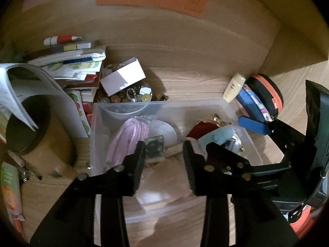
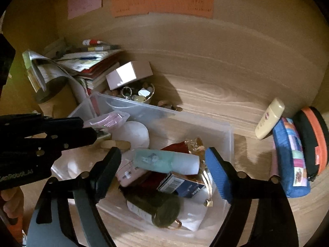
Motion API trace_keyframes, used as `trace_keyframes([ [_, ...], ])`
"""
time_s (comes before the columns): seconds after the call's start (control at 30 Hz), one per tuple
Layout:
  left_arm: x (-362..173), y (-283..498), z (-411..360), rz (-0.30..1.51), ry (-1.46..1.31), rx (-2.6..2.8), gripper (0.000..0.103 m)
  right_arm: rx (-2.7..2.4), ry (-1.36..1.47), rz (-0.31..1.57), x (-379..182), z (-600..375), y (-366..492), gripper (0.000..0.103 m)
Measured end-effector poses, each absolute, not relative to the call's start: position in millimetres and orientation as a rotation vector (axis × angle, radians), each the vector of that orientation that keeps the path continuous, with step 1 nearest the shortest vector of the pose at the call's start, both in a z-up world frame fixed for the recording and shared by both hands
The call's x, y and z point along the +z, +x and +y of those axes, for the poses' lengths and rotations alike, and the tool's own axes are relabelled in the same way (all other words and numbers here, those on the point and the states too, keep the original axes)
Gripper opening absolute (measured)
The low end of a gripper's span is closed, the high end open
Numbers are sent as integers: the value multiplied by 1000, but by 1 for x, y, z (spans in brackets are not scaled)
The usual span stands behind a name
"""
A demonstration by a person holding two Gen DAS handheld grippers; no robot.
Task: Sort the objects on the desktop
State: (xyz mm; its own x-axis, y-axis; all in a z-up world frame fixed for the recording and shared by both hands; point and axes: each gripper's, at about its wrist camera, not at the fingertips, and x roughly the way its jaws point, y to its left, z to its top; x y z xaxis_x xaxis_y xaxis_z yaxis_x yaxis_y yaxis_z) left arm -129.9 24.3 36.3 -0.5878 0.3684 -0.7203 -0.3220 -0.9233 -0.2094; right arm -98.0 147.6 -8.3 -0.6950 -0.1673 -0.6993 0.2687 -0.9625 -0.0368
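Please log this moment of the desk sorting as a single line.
left tool: open, empty, over clear bin | right tool: open, empty, over bin's pale green tube | cream tube, blue pouch: on desk outside bin

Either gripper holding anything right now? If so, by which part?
Nothing is held. The left gripper and the right gripper are both open over the clear plastic bin, with no pad pressing on any item inside it.
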Motion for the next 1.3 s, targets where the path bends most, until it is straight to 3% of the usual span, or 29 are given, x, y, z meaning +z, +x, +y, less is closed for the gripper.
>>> trace_keyframes([
  [0.1, 45, -118, 24, -61, -1099, 2545, 61, -2710, 1071, 214, -2, 148, -87, 82],
  [0.23, 53, -104, 25, -38, -1059, 2578, 64, -2719, 1041, 223, 4, 148, -70, 83],
  [0.3, 56, -98, 25, -41, -1047, 2589, 71, -2723, 1025, 225, 6, 149, -62, 84],
  [0.57, 63, -66, 26, 11, -938, 2694, 78, -2744, 972, 223, 12, 153, -33, 94],
  [0.67, 64, -53, 23, 11, -845, 2755, 96, -2747, 960, 205, 13, 157, -25, 94],
  [0.7, 64, -48, 22, 8, -816, 2771, 98, -2751, 957, 197, 12, 158, -22, 94],
  [1.13, 43, -37, 30, 144, -825, 2918, 98, -2788, 917, 111, 2, 176, -5, 98],
  [1.3, 34, -45, 28, 87, -860, 2903, 98, -2808, 877, 128, -1, 177, -9, 98],
])
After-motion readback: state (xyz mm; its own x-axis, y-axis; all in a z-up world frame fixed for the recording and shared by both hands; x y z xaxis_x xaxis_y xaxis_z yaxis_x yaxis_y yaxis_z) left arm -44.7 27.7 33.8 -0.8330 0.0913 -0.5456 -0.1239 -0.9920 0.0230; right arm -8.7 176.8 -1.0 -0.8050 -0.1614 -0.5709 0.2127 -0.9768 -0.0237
